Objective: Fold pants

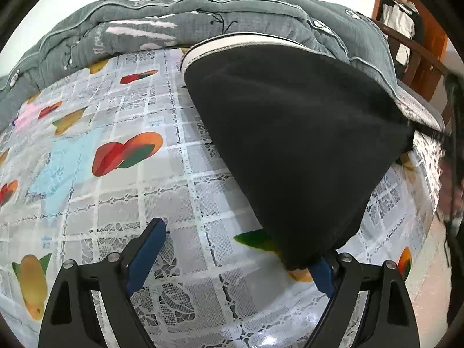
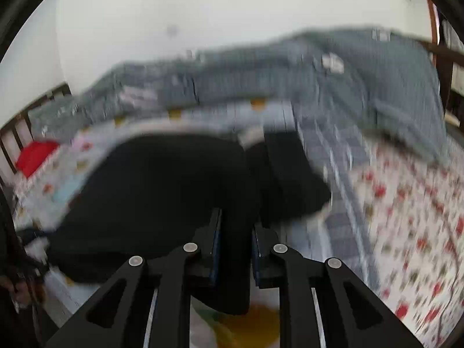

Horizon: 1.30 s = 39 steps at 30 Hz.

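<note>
The black pants [image 1: 290,133] with a white-striped waistband lie on the fruit-print bed sheet [image 1: 116,174], reaching from the far middle toward the near right. My left gripper [image 1: 240,246] is open; its right finger sits under the near corner of the pants, and the left finger is bare. In the blurred right wrist view the pants [image 2: 162,191] spread to the left and ahead. My right gripper [image 2: 235,226] is shut on a fold of the black fabric between its blue pads.
A grey quilt [image 1: 203,20] is bunched along the far side of the bed. A person [image 1: 400,14] stands at a wooden doorway at the far right. A red object [image 2: 34,156] lies by the wooden bed rail. A floral sheet [image 2: 411,217] covers the right.
</note>
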Motion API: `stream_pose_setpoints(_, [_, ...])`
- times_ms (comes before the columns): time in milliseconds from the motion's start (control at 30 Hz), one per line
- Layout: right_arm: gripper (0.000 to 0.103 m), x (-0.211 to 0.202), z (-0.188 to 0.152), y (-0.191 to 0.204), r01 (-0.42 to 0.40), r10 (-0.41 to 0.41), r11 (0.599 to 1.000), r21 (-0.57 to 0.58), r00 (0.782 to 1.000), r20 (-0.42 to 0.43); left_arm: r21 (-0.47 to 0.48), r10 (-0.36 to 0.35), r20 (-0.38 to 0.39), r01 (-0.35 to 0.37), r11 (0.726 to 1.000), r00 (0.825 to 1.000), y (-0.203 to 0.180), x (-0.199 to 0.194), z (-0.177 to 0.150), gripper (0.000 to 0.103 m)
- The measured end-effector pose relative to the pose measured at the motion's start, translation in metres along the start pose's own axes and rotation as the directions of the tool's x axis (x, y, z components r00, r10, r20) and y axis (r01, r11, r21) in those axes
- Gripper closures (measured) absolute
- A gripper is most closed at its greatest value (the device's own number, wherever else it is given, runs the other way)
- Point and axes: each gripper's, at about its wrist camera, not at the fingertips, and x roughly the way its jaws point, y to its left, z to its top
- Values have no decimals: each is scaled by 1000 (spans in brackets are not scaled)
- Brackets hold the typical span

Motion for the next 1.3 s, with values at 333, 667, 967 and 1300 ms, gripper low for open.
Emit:
stream_pose_setpoints(333, [58, -17, 42, -2, 24, -21, 998, -64, 999, 50, -33, 3, -11, -3, 999, 1000, 16, -4, 7, 13])
stream_pose_setpoints(667, [58, 66, 80, -15, -234, 239, 970, 62, 964, -115, -7, 18, -14, -19, 1000, 1000, 14, -2, 5, 12])
stream_pose_setpoints(967, [94, 15, 109, 5, -154, 170, 979, -136, 978, 117, 3, -36, 21, 36, 999, 999, 6, -2, 10, 13])
stream_pose_setpoints(1300, [84, 74, 92, -28, 106, -115, 965, -238, 993, -25, 51, -44, 28, 42, 998, 999, -9, -4, 16, 14])
